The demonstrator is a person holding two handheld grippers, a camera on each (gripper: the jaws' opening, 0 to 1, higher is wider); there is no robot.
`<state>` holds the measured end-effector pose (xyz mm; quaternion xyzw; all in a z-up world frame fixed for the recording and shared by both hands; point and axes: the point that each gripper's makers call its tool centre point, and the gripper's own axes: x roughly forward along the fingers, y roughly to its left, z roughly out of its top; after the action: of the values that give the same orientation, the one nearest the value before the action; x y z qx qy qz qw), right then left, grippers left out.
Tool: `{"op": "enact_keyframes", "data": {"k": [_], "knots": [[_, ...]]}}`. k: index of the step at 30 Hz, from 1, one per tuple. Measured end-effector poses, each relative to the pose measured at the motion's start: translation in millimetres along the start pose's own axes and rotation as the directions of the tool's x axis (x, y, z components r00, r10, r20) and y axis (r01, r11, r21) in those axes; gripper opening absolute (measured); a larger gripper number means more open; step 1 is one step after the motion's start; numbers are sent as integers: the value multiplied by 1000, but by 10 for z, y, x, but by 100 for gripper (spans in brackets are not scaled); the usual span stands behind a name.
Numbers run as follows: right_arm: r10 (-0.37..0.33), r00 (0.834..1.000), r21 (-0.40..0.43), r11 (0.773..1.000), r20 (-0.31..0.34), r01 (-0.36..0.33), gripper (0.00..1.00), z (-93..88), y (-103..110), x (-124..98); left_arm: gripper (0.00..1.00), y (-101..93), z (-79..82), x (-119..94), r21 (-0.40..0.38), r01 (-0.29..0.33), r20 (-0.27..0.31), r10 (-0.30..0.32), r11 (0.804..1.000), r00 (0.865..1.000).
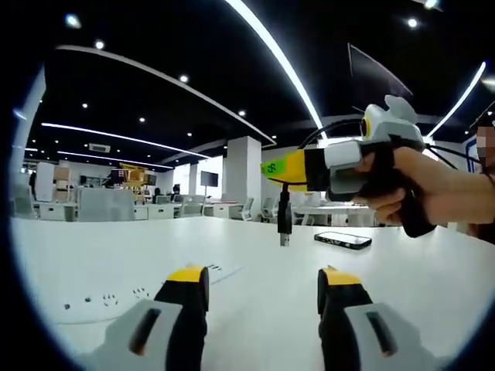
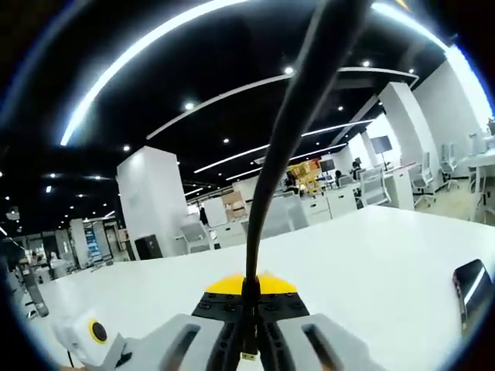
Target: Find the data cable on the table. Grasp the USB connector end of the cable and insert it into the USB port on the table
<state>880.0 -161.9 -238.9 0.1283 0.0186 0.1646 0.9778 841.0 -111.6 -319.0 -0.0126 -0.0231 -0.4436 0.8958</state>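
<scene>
**Left gripper view.** The left gripper [image 1: 263, 292], black jaws w/ yellow tips, stands wide apart w/ nothing between the jaws, over a plain white table [image 1: 232, 332]. The right gripper [image 1: 280, 170] comes in from the right, above table level, held in a person's hand [image 1: 418, 189]. Its yellow-tipped jaws are clamped on a thin black data cable [image 1: 285, 199]. The cable's dark USB connector w/ metal tip [image 1: 285, 228] hangs straight down below those jaws, tip toward the table; cannot tell if it touches. A flat black phone [image 1: 343, 240] lies on the table near the connector, to its right in the pic. Small dark marks [image 1: 108, 298] sit in the table surface at left, too small to identify.

**Right gripper view.** Jaws are pressed together on the cable, approx. at their tips. From there the cable runs up across the whole view. The phone lies on the table at the right edge.
</scene>
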Motion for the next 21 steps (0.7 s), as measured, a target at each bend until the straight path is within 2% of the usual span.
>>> {"op": "enact_keyframes", "data": {"k": [10,16,18,21], "knots": [[0,999,-17,1000,-37,-1,5,-117,-87,305,57,147,18,138,-18,-15,8,16,1000,1000],[-6,999,-33,999,-45,4,5,-116,-113,517,56,243,12,222,-12,-32,3,32,999,999],[7,999,-62,998,-48,-10,5,-112,-96,601,55,255,5,243,-11,-29,0,29,1000,1000],[9,998,-83,996,-54,-14,5,-130,-112,672,47,264,-14,271,2,-23,-9,23,1000,1000]]}}
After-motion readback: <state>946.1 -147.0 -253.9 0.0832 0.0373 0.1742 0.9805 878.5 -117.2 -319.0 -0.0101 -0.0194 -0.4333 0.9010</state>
